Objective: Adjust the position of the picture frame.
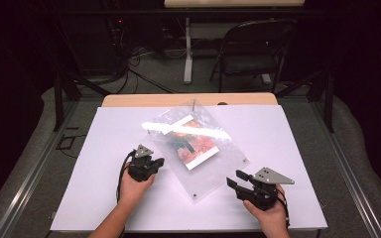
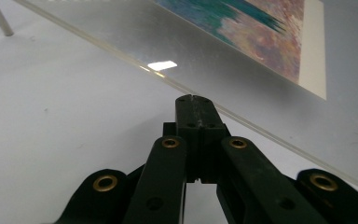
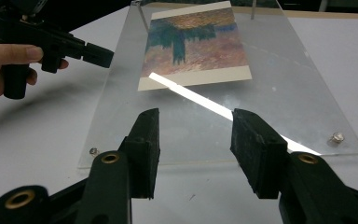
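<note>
Folding chair [image 1: 255,47] beyond table [image 1: 129,101].

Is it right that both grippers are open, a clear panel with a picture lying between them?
Not quite. The right gripper is open, but the left gripper is shut, as the left gripper view shows. The clear panel with the picture does lie between them.

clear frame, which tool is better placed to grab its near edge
Right. The right tool is open and faces the frame's near edge, which lies between its jaws. The left tool is shut, beside the frame's side edge.
</note>
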Available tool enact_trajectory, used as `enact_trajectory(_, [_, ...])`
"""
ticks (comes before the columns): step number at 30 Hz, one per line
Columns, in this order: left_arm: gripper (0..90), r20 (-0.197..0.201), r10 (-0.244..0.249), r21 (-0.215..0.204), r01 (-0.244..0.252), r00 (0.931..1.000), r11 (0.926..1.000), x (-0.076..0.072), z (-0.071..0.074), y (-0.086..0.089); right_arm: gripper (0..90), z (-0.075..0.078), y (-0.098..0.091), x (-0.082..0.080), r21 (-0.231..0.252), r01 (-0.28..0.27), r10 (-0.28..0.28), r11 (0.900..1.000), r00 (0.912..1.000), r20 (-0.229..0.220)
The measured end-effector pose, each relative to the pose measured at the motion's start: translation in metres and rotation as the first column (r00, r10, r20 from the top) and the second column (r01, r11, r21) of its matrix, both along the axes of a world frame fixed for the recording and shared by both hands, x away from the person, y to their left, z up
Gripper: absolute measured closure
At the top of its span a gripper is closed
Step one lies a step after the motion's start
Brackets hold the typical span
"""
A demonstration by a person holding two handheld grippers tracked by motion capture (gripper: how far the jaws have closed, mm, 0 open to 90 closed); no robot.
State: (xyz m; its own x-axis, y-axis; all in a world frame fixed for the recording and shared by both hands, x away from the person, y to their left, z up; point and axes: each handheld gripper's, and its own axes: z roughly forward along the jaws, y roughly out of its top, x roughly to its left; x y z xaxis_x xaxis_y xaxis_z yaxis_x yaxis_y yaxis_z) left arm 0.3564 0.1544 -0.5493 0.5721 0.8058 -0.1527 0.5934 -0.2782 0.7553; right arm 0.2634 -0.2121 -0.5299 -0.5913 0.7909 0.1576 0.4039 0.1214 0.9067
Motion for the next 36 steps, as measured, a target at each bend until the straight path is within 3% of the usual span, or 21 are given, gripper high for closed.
enact_trajectory(3, [90.0, 0.008, -0.014, -0.005, 0.014, 0.9999, 0.9999, -0.001, 0.001, -0.004, 52.0, -0.001, -0.001, 0.000, 0.003, 0.002, -0.002, 1.0000, 1.0000, -0.006])
enact_trajectory(4, [90.0, 0.024, -0.064, -0.067, 0.066, 0.9976, 0.9956, -0.003, 0.005, -0.010, 52.0, -0.001, -0.002, -0.001, 0.006, 0.008, -0.008, 0.9999, 0.9999, -0.012])
enact_trajectory(5, [90.0, 0.024, -0.064, -0.067, 0.066, 0.9976, 0.9956, -0.003, 0.005, -0.010, 52.0, -0.001, -0.002, -0.001, 0.006, 0.008, -0.008, 0.9999, 0.9999, -0.012])
enact_trajectory(6, [90.0, 0.049, -0.092, -0.056, 0.094, 0.9946, 0.9939, -0.006, 0.009, -0.017, 52.0, -0.001, -0.004, -0.002, 0.007, 0.015, -0.015, 0.9999, 0.9998, -0.014])
enact_trajectory(7, [90.0, 0.049, -0.092, -0.056, 0.094, 0.9946, 0.9939, -0.006, 0.009, -0.017, 52.0, -0.001, -0.004, -0.002, 0.007, 0.015, -0.015, 0.9999, 0.9998, -0.014])
enact_trajectory(8, [90.0, 0.056, -0.107, -0.030, 0.109, 0.9927, 0.9936, -0.008, 0.008, -0.026, 52.0, -0.001, -0.006, -0.002, 0.003, 0.019, -0.019, 0.9998, 0.9996, -0.019])
enact_trajectory(11, [90.0, 0.061, -0.103, 0.003, 0.103, 0.9928, 0.9946, -0.010, 0.008, -0.028, 52.0, -0.002, -0.007, -0.003, 0.001, 0.023, -0.023, 0.9997, 0.9994, -0.025])
enact_trajectory(14, [90.0, 0.054, -0.042, 0.004, 0.042, 0.9976, 0.9991, -0.008, 0.010, -0.016, 51.9, -0.002, -0.011, -0.007, 0.004, 0.033, -0.033, 0.9994, 0.9992, -0.022])
enact_trajectory(15, [90.0, 0.054, -0.042, 0.004, 0.042, 0.9976, 0.9991, -0.008, 0.010, -0.016, 51.9, -0.001, -0.012, -0.008, 0.003, 0.036, -0.036, 0.9993, 0.9990, -0.024])
enact_trajectory(16, [90.0, 0.052, -0.011, 0.026, 0.009, 0.9986, 0.9996, -0.007, 0.009, -0.007, 51.8, -0.001, -0.013, -0.009, 0.007, 0.040, -0.040, 0.9992, 0.9989, -0.024])
enact_trajectory(21, [90.0, 0.025, 0.029, 0.028, -0.030, 0.9993, 0.9992, -0.002, 0.004, 0.006, 51.7, -0.001, -0.016, -0.011, 0.008, 0.049, -0.049, 0.9988, 0.9985, -0.024])
enact_trajectory(29, [90.0, 0.005, -0.024, 0.078, 0.023, 0.9997, 0.9967, 0.008, -0.005, -0.008, 51.4, -0.001, -0.016, -0.012, 0.004, 0.053, -0.053, 0.9986, 0.9984, -0.022])
enact_trajectory(32, [90.0, -0.015, -0.073, 0.101, 0.074, 0.9972, 0.9922, 0.007, -0.008, -0.016, 51.3, -0.001, -0.018, -0.013, 0.014, 0.060, -0.060, 0.9981, 0.9979, -0.026])
enact_trajectory(36, [90.0, -0.017, -0.101, 0.113, 0.102, 0.9948, 0.9883, 0.005, -0.008, -0.027, 51.2, -0.001, -0.020, -0.015, 0.017, 0.068, -0.068, 0.9975, 0.9973, -0.028])
